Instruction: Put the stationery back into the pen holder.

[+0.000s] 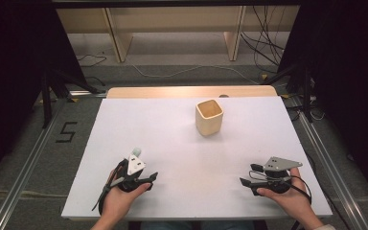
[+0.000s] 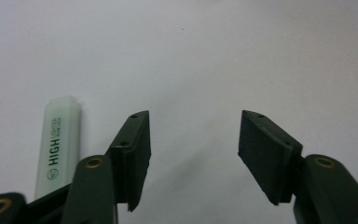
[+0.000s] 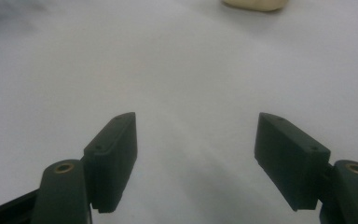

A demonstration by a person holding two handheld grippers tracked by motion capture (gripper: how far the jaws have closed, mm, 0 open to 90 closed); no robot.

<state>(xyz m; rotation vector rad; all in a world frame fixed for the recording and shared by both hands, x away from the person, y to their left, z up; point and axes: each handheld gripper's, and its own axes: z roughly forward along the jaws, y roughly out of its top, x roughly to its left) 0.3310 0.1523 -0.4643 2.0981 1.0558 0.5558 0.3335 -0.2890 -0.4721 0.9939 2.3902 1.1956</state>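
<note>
I see a white table (image 1: 182,158) with a bare wooden strip at its far edge, standing on grey floor between metal rails; a "5" (image 1: 66,132) is marked on the floor to the left. Wooden shelving and loose cables sit behind. My left gripper (image 2: 193,154) has jaws apart with nothing between them; the pale green highlighter (image 2: 58,144) lies just outside its left jaw, possibly touching. My right gripper (image 3: 196,161) is spread and empty. A beige cup (image 1: 209,117) stands upright farther back.
</note>
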